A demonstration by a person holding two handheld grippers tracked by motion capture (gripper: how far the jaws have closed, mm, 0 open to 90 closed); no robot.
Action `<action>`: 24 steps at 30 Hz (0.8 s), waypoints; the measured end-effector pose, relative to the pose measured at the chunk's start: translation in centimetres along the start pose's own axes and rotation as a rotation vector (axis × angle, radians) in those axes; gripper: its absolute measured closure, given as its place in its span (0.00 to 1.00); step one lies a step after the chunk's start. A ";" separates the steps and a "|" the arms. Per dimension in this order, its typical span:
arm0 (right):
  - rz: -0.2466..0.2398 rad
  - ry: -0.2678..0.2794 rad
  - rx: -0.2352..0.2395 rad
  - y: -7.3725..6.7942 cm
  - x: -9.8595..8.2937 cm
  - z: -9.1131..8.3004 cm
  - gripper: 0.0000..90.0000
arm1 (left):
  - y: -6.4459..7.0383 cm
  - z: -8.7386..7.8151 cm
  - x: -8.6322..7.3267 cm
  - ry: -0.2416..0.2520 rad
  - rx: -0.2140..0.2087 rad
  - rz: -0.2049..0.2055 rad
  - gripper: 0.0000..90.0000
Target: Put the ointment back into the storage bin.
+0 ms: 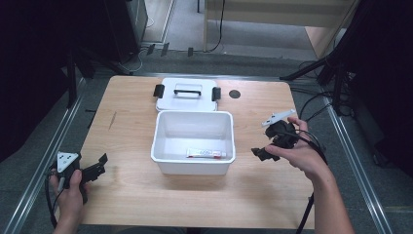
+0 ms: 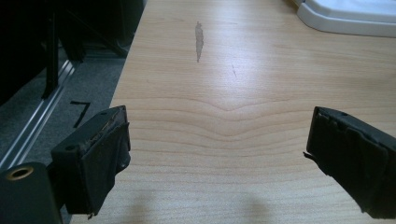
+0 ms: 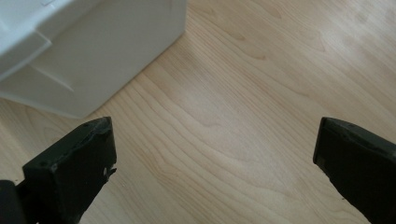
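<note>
Right now, high view: a white box (image 1: 193, 141) sits open at frame centre on the wooden table (image 1: 126, 146), with a small tube (image 1: 206, 154) lying flat on its floor toward the lower right corner.
Lid: the white lid (image 1: 187, 95) lies flat just above the box, handle up, touching or nearly touching its far rim; judged parked there to keep the opening free.
Left gripper, high view: the left gripper (image 1: 97, 167) waits at lower left, well apart from the box, jaws parted and holding nothing; likely just standing by.
Right gripper, high view: the right gripper (image 1: 259, 152) hovers at right of centre, just beside the box's right wall, aimed toward it; jaw spread is hard to judge here.
Left gripper view: both jaws stand wide over bare wood, a dark scuff (image 2: 199, 41) ahead and a white box corner (image 2: 345, 18) at upper right; this settles the gap, though the tube is hidden.
Right gripper view: jaws spread wide with nothing between them, the box's outer wall (image 3: 93, 56) at upper left; closeness to the box reads clearly, its contents do not.
Judgement: the box looks ready for closing or emptying.
</note>
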State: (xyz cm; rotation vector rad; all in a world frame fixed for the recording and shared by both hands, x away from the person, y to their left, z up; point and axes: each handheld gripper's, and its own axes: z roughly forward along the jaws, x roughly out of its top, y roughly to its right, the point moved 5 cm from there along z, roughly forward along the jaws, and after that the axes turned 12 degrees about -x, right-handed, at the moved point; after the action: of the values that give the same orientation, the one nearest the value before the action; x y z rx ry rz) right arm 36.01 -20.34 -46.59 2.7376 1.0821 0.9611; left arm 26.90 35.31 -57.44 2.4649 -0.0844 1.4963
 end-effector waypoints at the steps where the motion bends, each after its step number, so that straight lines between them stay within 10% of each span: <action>1: 0.008 0.007 -0.003 0.1 -0.5 0.2 0.00 | 0.0 0.0 0.0 0.000 0.000 -0.001 0.08; 24: 0.324 0.200 -0.169 2.3 -12.4 2.4 0.00 | 0.1 0.0 0.0 -0.001 0.002 0.003 0.08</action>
State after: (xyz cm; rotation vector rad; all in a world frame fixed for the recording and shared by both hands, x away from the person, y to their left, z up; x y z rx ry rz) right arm 31.75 -29.49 -54.51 2.7697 0.5486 1.3229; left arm 26.87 35.24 -57.45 2.4687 -0.0868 1.4968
